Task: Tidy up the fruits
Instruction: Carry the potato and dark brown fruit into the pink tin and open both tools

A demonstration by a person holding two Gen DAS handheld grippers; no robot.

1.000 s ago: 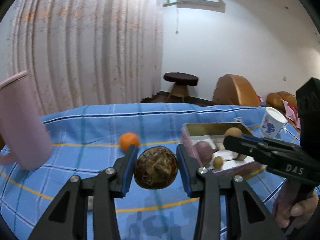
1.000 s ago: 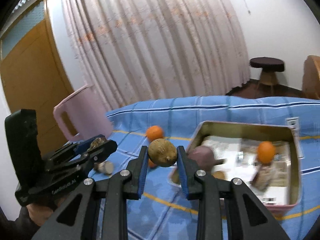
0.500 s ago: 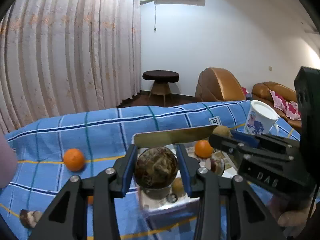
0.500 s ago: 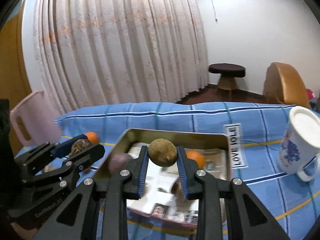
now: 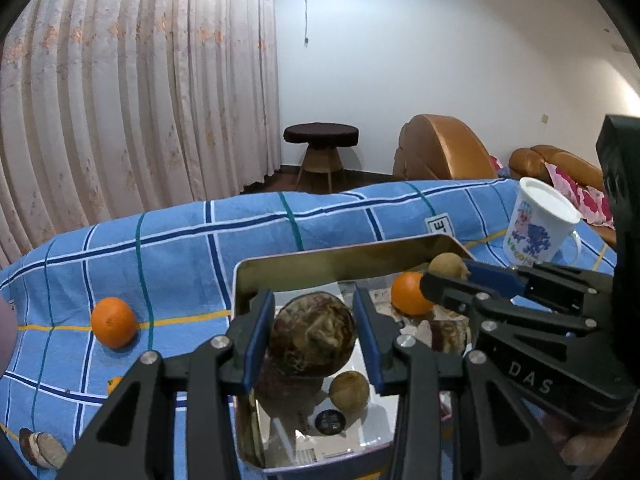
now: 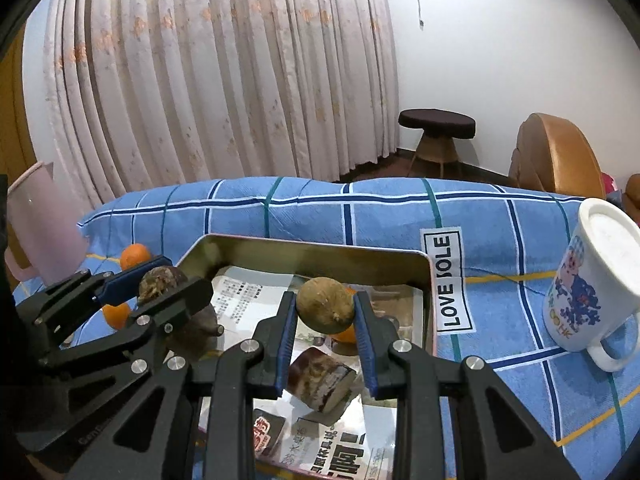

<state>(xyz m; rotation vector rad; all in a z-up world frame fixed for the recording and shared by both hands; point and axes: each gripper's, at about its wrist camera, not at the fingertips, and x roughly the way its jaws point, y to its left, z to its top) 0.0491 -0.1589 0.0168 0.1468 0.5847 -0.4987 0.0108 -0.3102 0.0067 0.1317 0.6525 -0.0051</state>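
Note:
My left gripper (image 5: 313, 305) is shut on a round, dark brown, rough-skinned fruit (image 5: 312, 342) and hangs over the near left part of the metal tray (image 5: 344, 258). In the right wrist view that same gripper (image 6: 160, 282) enters from the left at the tray's rim. My right gripper (image 6: 325, 309) is shut on a small tan round fruit (image 6: 325, 304) above the tray's (image 6: 320, 250) middle. In the tray lie an orange (image 5: 410, 294), a small tan fruit (image 5: 349, 392), a cut brown piece (image 6: 322, 382) and a purple-brown root (image 6: 196, 338).
On the blue checked cloth left of the tray lie an orange (image 5: 113, 322), a smaller orange (image 5: 114, 385) and a cut brown piece (image 5: 40, 444). A white printed mug (image 6: 592, 284) stands right of the tray, a pink jug (image 6: 40, 224) at the far left. A person's fingers hold the right gripper's handle.
Both grippers have swung right from over the cloth to above the tray, each still gripping its fruit. The pink jug has slid out of the left wrist view.

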